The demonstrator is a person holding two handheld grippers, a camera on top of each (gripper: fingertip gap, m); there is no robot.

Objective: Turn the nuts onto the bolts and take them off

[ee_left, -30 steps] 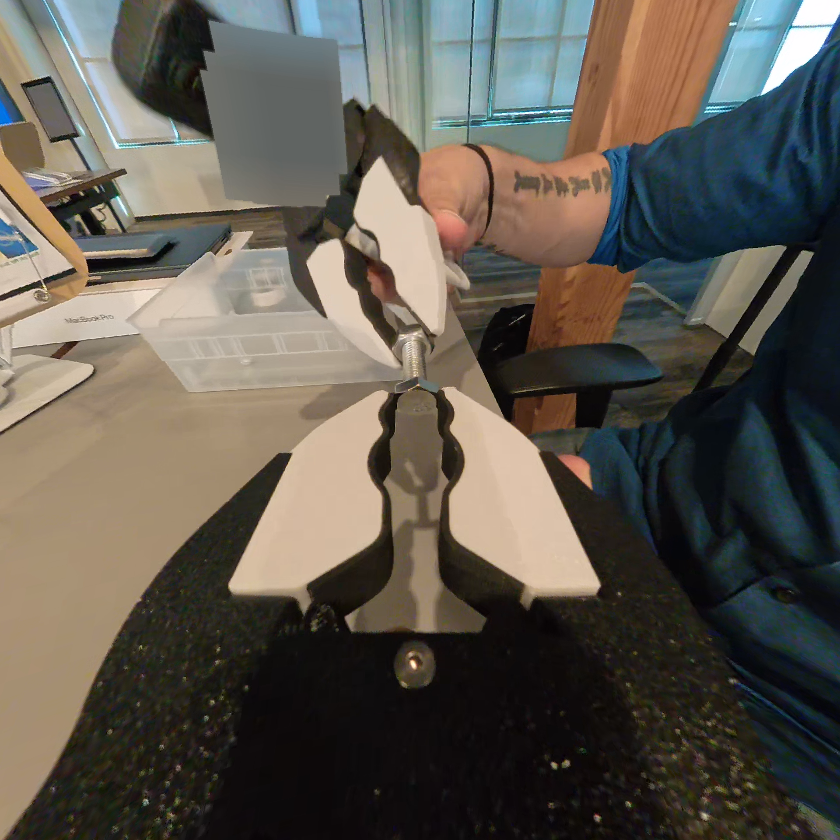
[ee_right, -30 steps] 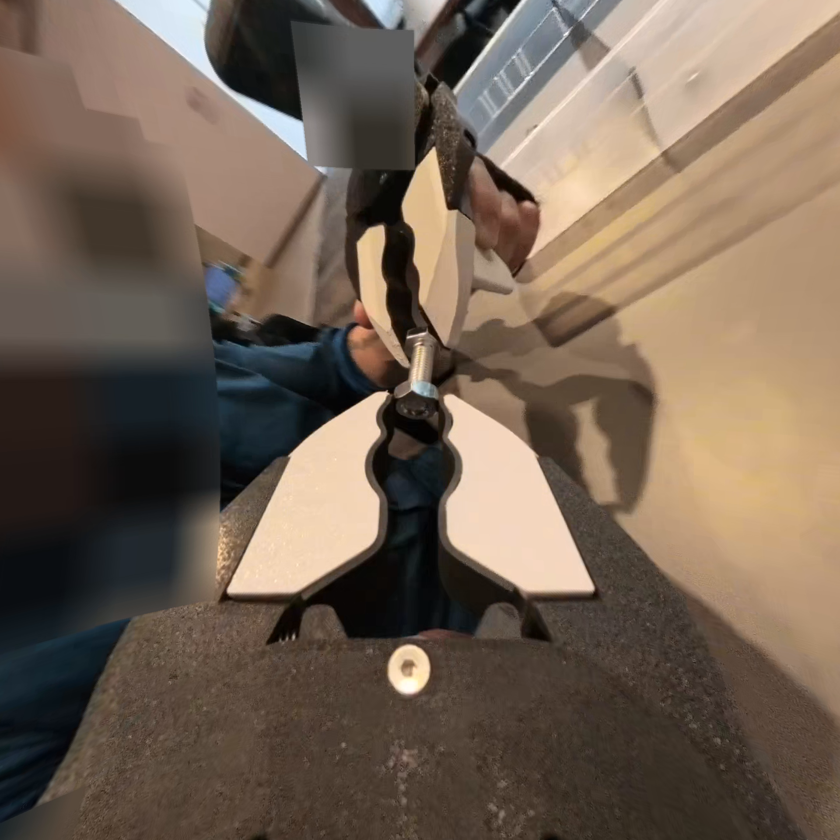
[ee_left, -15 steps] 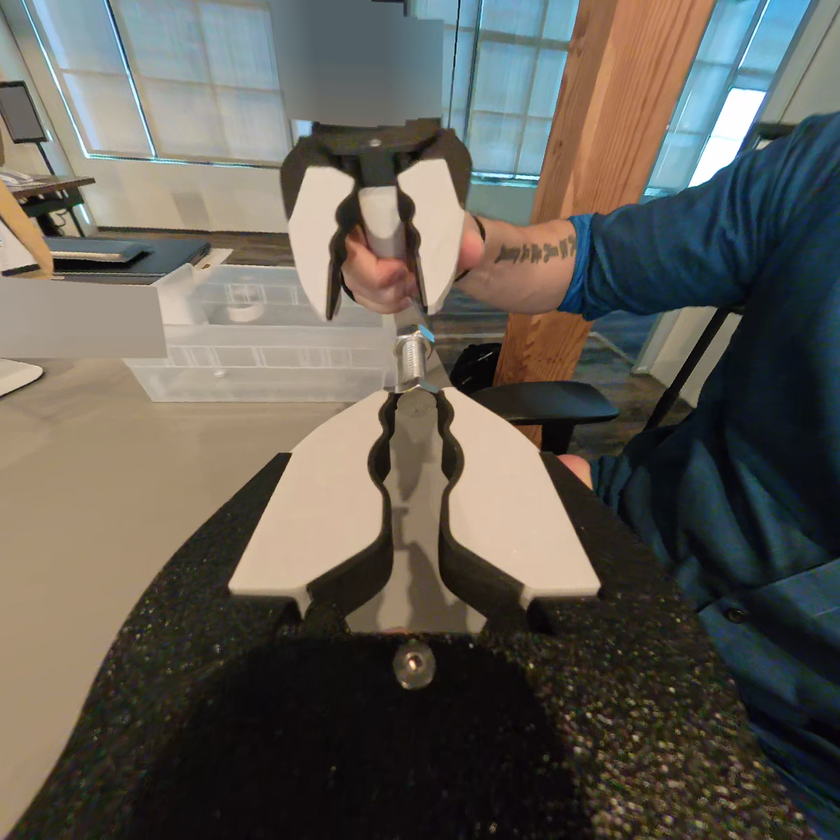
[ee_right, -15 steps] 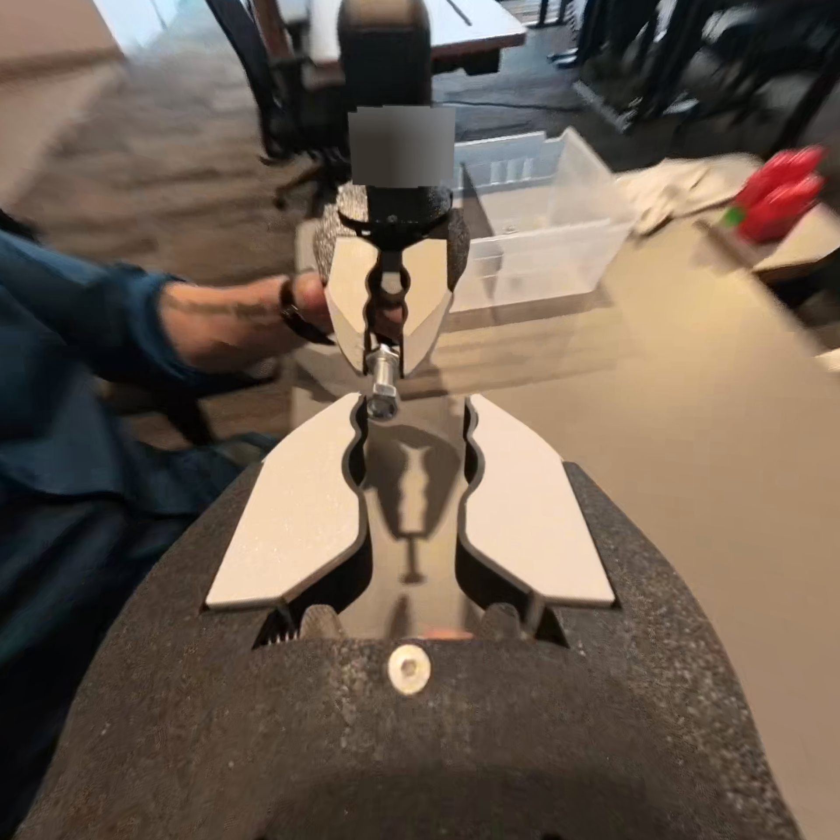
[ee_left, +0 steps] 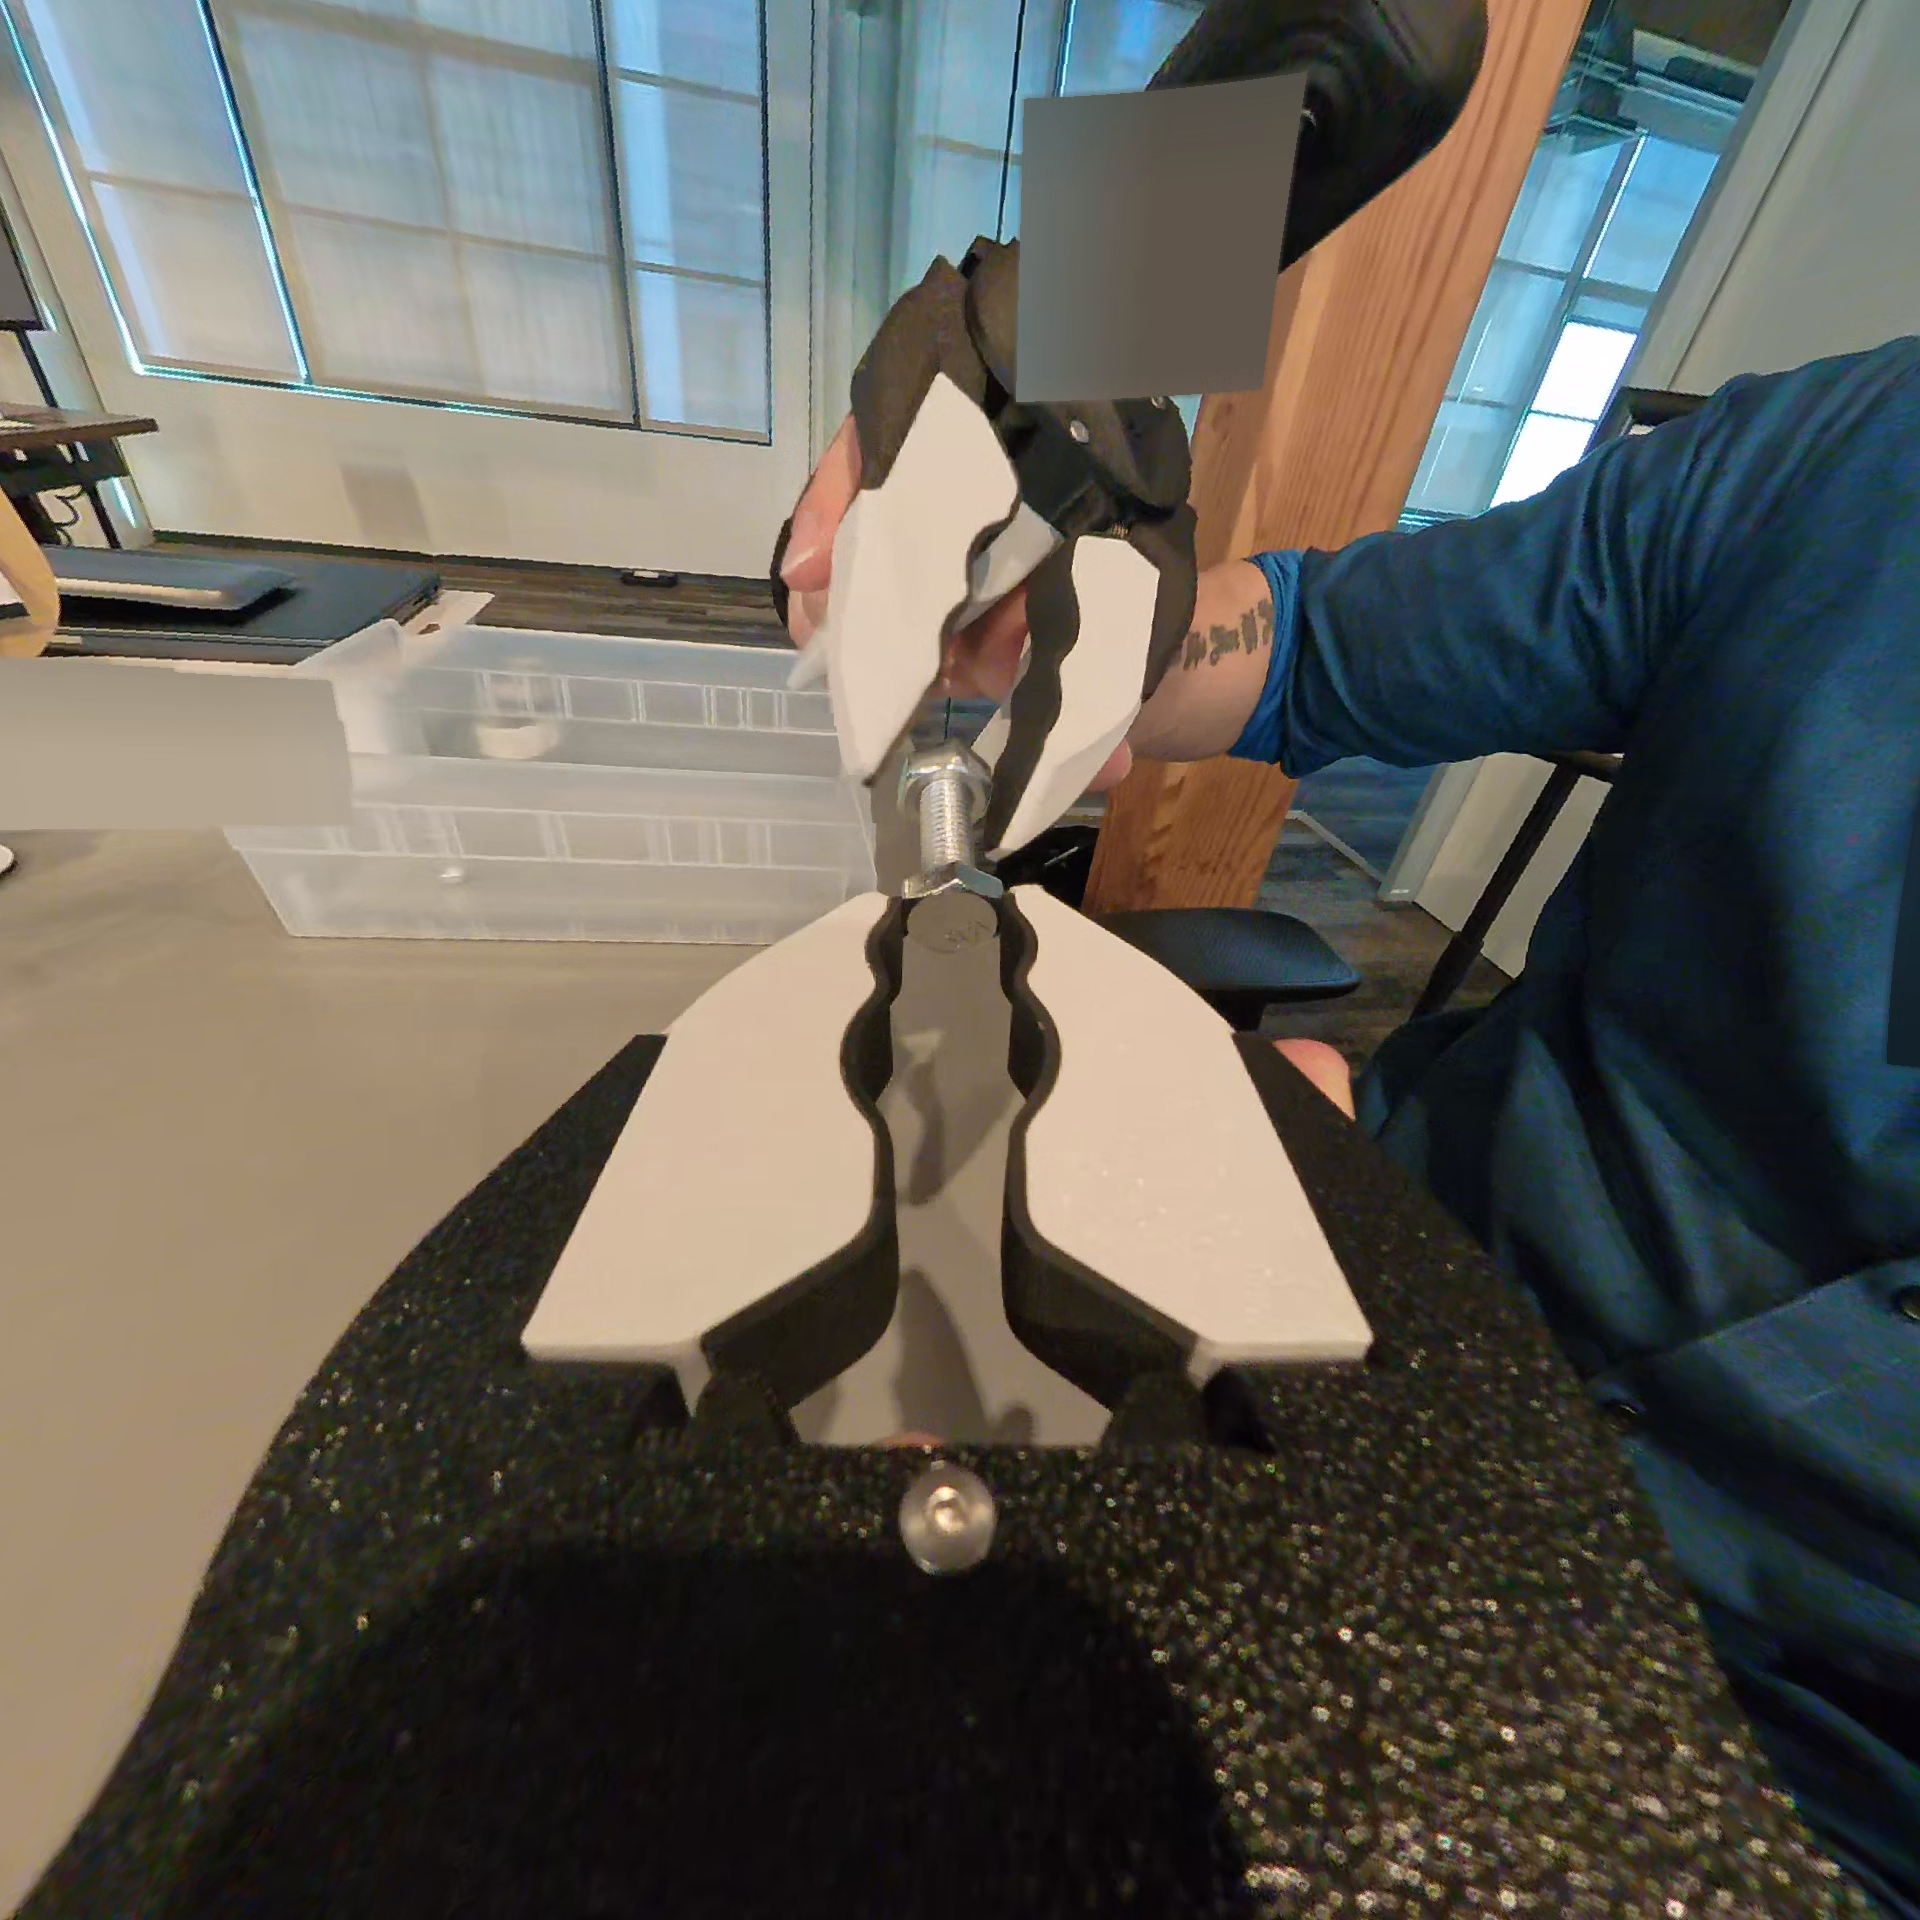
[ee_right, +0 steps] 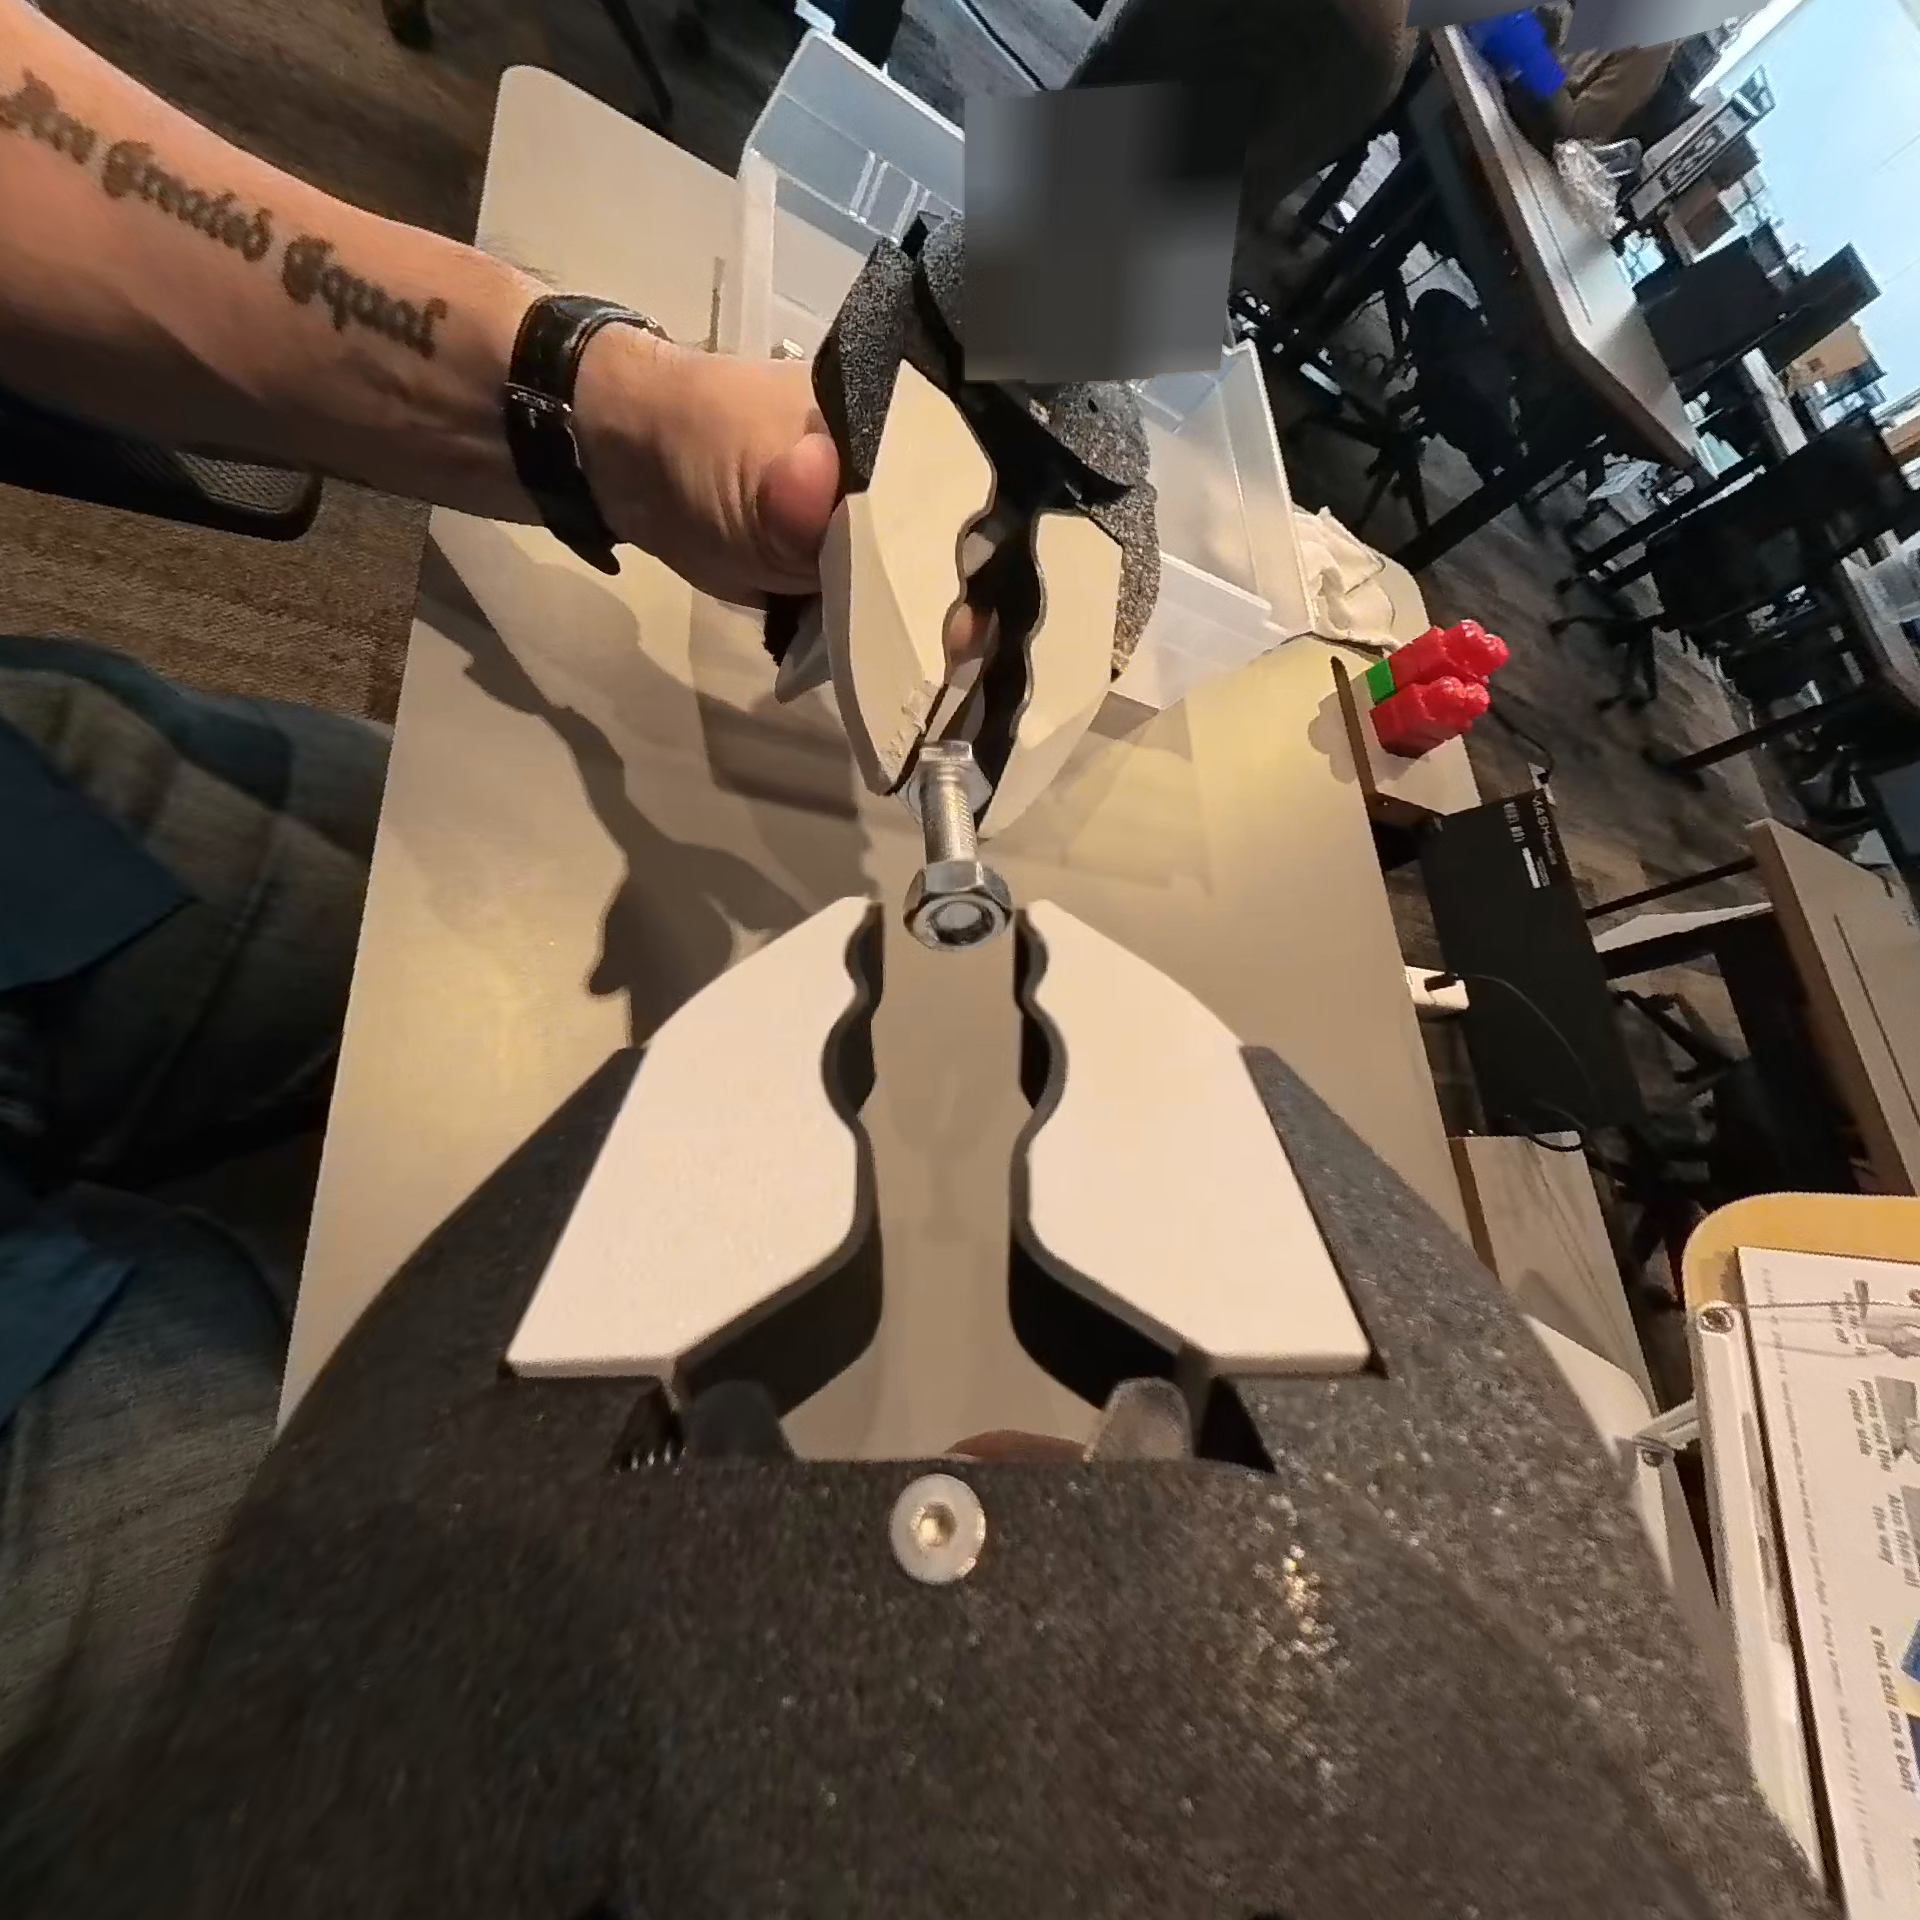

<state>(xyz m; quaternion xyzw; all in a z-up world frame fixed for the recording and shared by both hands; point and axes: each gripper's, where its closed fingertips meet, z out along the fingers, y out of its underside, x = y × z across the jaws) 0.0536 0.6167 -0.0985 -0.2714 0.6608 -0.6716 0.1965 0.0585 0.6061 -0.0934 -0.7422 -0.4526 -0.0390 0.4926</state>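
In the left wrist view, the left gripper (ee_left: 951,914) pinches the hexagonal head of a silver bolt (ee_left: 943,821) between its white fingertips, the threaded shank rising away from the camera above a grey table (ee_left: 260,1091). A nut (ee_left: 943,771) sits at the far end of the thread, and the right gripper (ee_left: 935,769), held by a hand (ee_left: 977,644), comes down from above with its fingers on either side of that nut; whether they press on it cannot be told from here. Behind stands a clear plastic bin (ee_left: 561,790), with a wooden post (ee_left: 1340,436) and a dark office chair (ee_left: 1236,966) to the right. In the right wrist view, the right gripper (ee_right: 951,914) has its jaws spread, and the nut (ee_right: 956,912) lies between the fingertips with a slim gap on each side. The bolt (ee_right: 948,816) runs away from the nut to its head, clamped between the fingers of the left gripper (ee_right: 940,764), which a hand (ee_right: 727,499) with a dark wrist strap holds over the table (ee_right: 520,831). Red toy blocks (ee_right: 1439,686) sit on a shelf beyond the table's far edge.
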